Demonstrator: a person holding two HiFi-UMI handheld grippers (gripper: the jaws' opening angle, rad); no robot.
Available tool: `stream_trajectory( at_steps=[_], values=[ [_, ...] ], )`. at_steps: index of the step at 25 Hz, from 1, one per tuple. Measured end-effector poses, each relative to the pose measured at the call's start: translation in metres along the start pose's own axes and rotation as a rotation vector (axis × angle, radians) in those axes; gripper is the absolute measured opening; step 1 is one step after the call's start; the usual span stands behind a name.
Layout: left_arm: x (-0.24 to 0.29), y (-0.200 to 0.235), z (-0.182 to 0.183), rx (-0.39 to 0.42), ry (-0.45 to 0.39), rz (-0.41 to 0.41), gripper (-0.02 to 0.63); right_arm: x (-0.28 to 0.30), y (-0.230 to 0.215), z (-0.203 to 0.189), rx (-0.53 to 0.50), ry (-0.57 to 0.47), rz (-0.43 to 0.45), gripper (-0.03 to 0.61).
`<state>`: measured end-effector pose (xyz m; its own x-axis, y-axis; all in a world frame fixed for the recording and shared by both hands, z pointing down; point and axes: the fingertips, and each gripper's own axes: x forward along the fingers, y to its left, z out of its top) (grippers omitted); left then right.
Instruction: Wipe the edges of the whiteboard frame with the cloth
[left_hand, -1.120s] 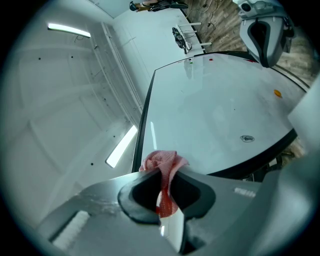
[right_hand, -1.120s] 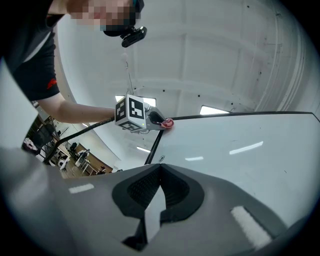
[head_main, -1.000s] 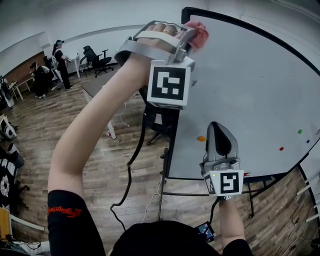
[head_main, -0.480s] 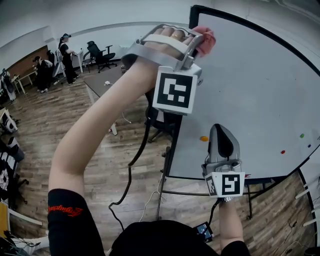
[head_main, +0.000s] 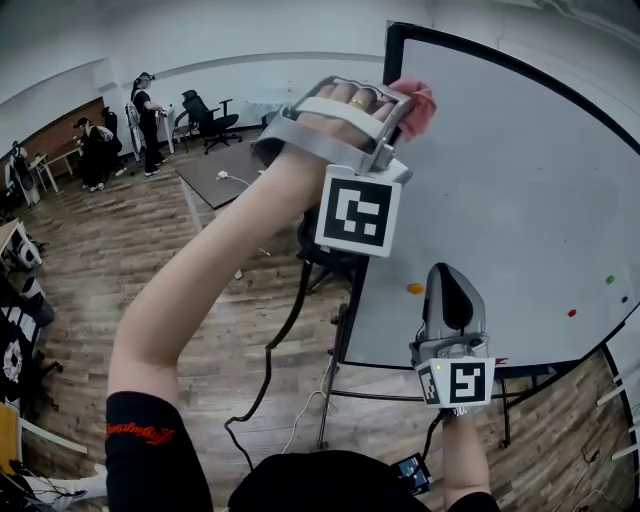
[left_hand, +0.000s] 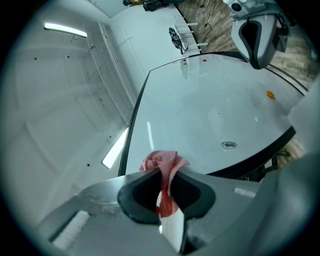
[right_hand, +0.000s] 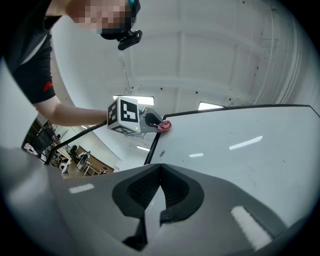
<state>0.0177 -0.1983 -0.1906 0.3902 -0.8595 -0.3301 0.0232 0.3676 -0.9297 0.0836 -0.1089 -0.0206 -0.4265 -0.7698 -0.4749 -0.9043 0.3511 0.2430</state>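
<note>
Left gripper view is showing the left claw (left_hand: 167, 176) pinching tight on a pink cloth (left_hand: 161, 161), with the fabric bunching out past the tips. The cloth is sitting at the upper left corner of the whiteboard (left_hand: 215, 110), just beside the black frame (left_hand: 129, 137) running down its left edge. Whether it is touching the frame I cannot tell. In the head view the person's left arm (head_main: 200, 290) is reaching up to that corner, and a black cable (head_main: 280, 340) is hanging beneath it. The right claw (right_hand: 160, 172) is hovering near the board's bottom edge, jaws pressed together with nothing between them, pointing at the white face. An orange magnet (head_main: 415, 288) is sticking to the board just left of that claw. A red dot (head_main: 572, 313) and a green dot (head_main: 610, 280) are showing near the board's right edge.
</note>
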Motion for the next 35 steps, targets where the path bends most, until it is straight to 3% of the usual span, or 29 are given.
stream_trajectory(
  at_steps=[35],
  values=[
    [-0.020, -0.047, 0.003, 0.028, 0.002, -0.047, 0.046, -0.012, 0.021, -0.013, 0.008, 0.042, 0.002, 0.002]
  ],
)
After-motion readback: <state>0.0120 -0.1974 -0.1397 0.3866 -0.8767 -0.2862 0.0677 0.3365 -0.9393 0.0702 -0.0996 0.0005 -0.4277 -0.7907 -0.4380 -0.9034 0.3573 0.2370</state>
